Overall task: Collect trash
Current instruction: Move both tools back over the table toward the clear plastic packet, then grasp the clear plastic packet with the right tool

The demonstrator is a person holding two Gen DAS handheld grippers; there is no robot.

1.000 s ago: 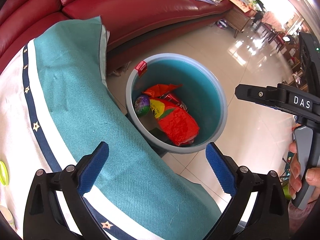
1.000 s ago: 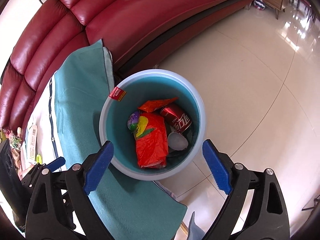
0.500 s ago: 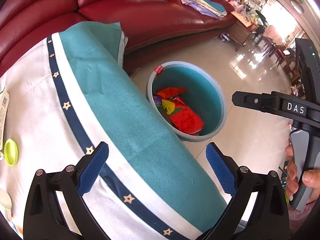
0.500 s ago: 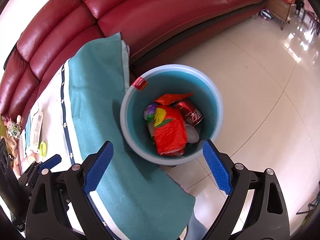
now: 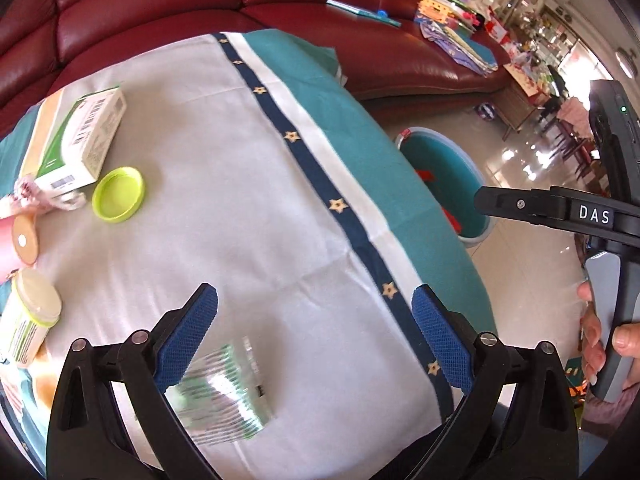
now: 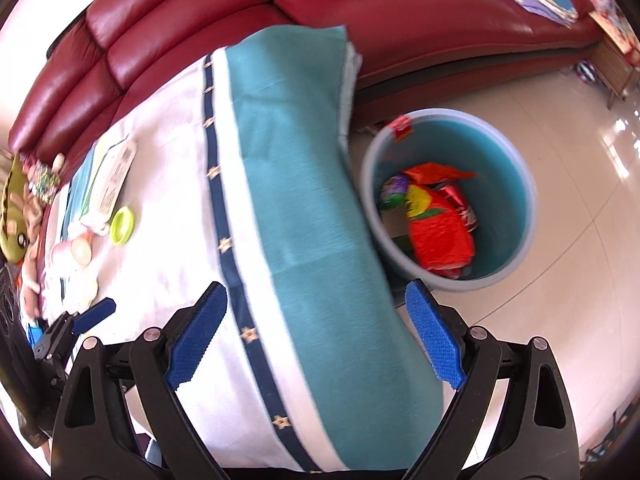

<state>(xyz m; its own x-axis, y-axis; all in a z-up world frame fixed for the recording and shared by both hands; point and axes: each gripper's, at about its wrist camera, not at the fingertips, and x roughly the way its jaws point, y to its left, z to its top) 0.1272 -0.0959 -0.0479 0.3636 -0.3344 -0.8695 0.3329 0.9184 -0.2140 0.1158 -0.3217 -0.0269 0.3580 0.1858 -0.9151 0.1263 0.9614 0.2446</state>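
My left gripper (image 5: 314,336) is open over the white part of the tablecloth (image 5: 248,184), nothing between its pads. A clear ribbed plastic cup (image 5: 224,396) lies on its side just below the left finger. Further left lie a green lid (image 5: 118,194), a white and green box (image 5: 76,140) and a small jar with a cream lid (image 5: 30,320). My right gripper (image 6: 316,332) is open and empty above the cloth's teal edge. On the floor to its right, the blue-grey bin (image 6: 496,152) holds a red bag (image 6: 440,236), a red can (image 6: 460,202) and other wrappers.
A red leather sofa (image 5: 160,4) curves behind the table, with papers and cloths on its seat. Glossy floor tiles (image 6: 560,120) spread to the right of the bin (image 5: 444,156). A hand (image 5: 596,332) holds the right tool beside the table edge. Toys (image 6: 16,208) crowd the far left.
Both grippers have swung left from above the bin to over the table. The bin has slid to the right in both views; the box, lid, jar and cup have come into view.
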